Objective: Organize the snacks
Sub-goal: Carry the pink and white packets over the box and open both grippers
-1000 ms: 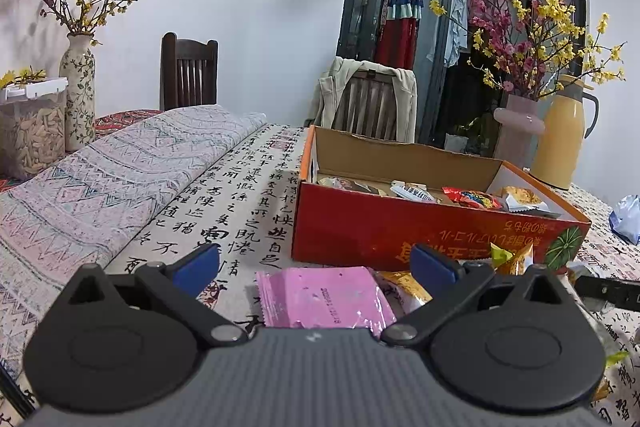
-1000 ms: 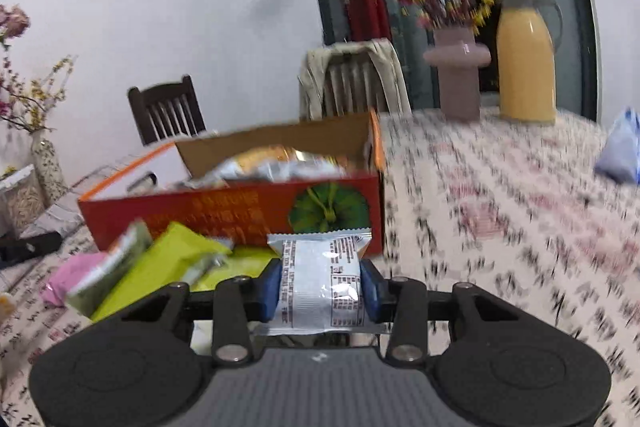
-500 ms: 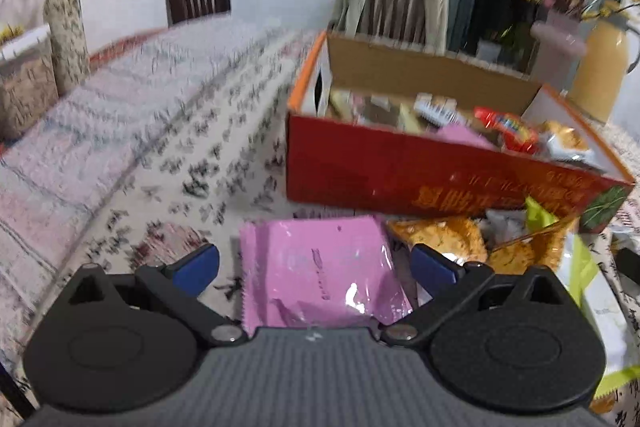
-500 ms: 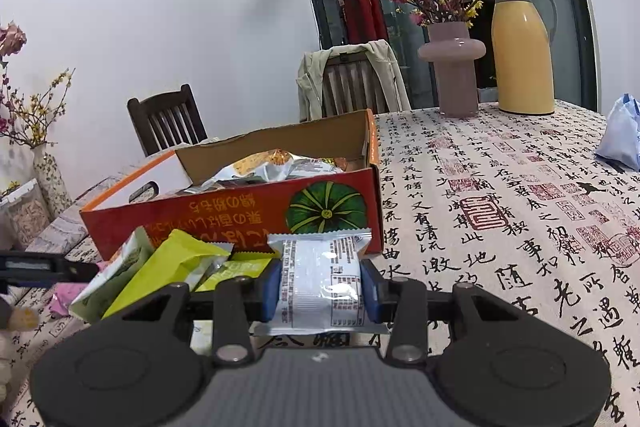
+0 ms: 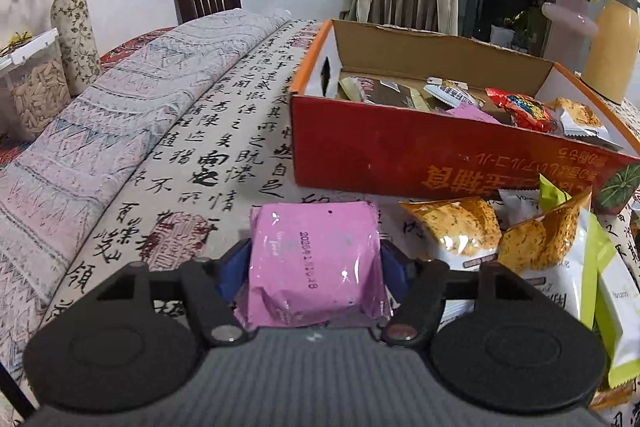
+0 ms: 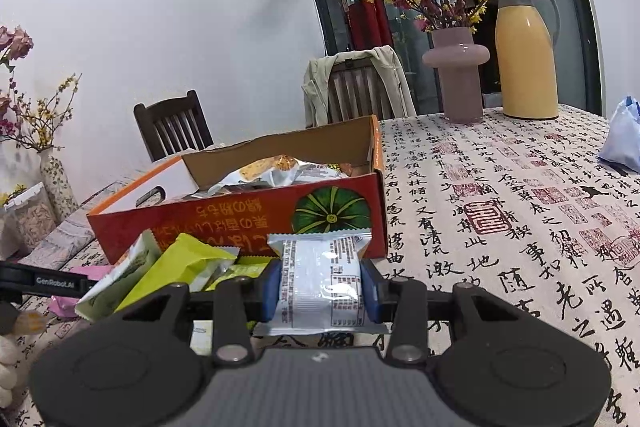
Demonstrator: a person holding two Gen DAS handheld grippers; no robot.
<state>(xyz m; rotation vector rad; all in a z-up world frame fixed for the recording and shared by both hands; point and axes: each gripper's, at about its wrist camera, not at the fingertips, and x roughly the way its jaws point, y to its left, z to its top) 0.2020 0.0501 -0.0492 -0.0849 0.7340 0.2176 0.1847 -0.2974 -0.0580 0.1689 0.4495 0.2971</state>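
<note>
The left gripper (image 5: 314,261) is closing its jaws around a pink packet (image 5: 316,259) that lies on the bench (image 5: 192,163) just in front of the red box (image 5: 420,155). The blue pads sit against both sides of the packet, so the grip looks made or very nearly so. The right gripper (image 6: 320,285) has its jaws drawn in narrow, holding a silver-white packet (image 6: 320,279) by its two sides, just in front of the box's right-hand end, the one with the green pumpkin picture.

The job looks partly done. The box already holds several snacks: a brown wrapper (image 5: 384,95), a white sachet (image 5: 450,91), a red packet (image 5: 524,109) and one more pink one near the front wall. Outside it, a small heap is left on the bench close to the front wall: two orange cracker bags (image 5: 460,227) and some green packets (image 6: 180,263) lying partly on top of each other.

By my reading, each gripper now has one packet ready to go over the front wall and into the box. After those two, the orange and green packets remain to be picked up. The heap is loose and overlapping, so picking out one packet at a time may take some care.
</note>
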